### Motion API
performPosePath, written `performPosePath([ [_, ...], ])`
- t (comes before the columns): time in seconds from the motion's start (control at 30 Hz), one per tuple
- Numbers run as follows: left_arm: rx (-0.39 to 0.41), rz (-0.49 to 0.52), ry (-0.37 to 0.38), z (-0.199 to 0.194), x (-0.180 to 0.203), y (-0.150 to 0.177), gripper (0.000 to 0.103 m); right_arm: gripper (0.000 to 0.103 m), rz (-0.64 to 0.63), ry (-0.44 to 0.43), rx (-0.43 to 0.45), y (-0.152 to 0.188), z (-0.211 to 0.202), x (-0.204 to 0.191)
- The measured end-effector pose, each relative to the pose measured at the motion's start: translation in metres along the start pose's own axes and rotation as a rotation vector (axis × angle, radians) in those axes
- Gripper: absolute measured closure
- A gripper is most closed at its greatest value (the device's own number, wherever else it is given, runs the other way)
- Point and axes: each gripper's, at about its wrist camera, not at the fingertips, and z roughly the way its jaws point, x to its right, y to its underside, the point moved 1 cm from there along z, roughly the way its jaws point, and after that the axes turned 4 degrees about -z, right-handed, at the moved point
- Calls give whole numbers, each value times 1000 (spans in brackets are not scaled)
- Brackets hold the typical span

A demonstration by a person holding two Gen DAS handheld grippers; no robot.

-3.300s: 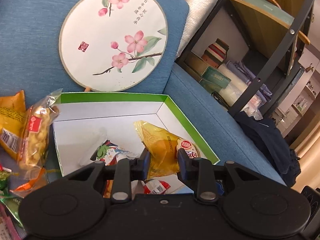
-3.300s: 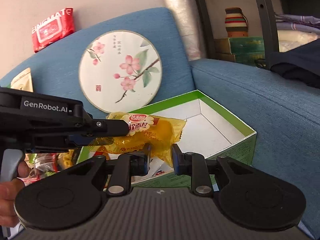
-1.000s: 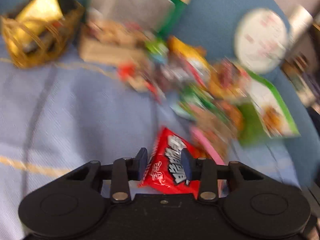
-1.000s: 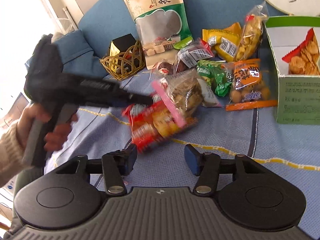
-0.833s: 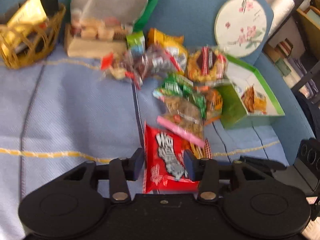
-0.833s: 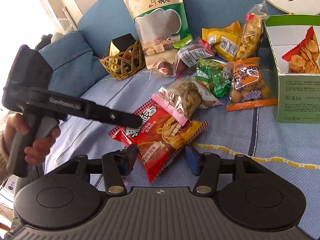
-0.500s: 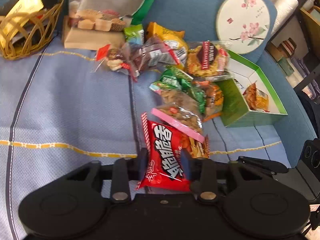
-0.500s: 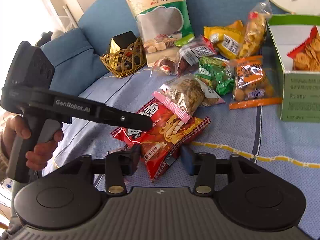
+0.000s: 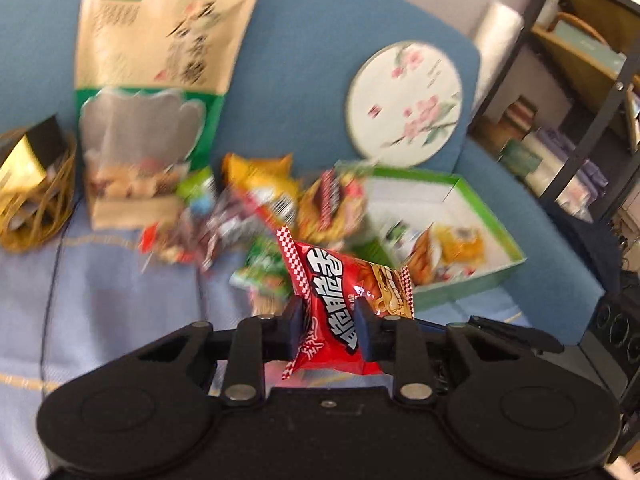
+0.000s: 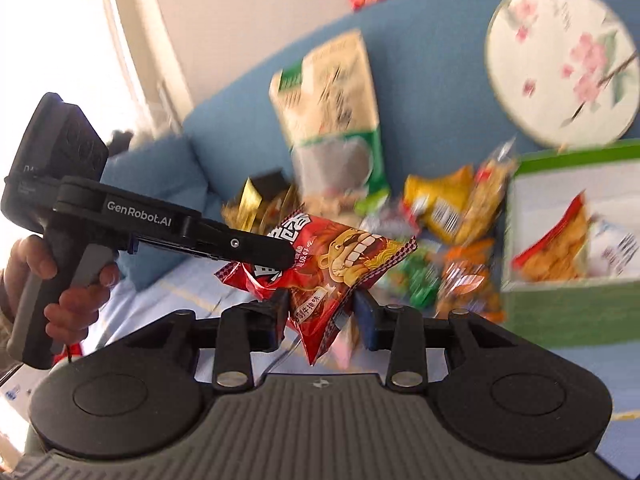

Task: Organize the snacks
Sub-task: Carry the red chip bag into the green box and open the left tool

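Red snack packet (image 9: 340, 296) held in the air, on its way to the green box (image 9: 472, 280).

Left of the box, the left tongs (image 9: 329, 320) pinch the packet at one end; its long axis runs toward the box, free end tipped up. The right tongs (image 10: 320, 312) stand part open around its lower corner; whether they touch is unclear. Next: carry it over the box rim and release.

Red snack packet (image 9: 334, 300): glossy, crinkled plastic film.
Left gripper (image 9: 328, 326): matt black plastic.
Sofa (image 9: 312, 40): blue woven cloth.
Basket (image 9: 36, 204): woven wicker.
Green box (image 9: 472, 276): smooth cardboard.
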Motion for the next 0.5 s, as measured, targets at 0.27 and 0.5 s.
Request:
performPosePath([
  [0.27,41,55,81,53,49,-30,86,40,42,191,131,-17,-29,39],
  [0.5,22,115,121,108,90,-49,85,41,121,377,210,-20,-42,75],
])
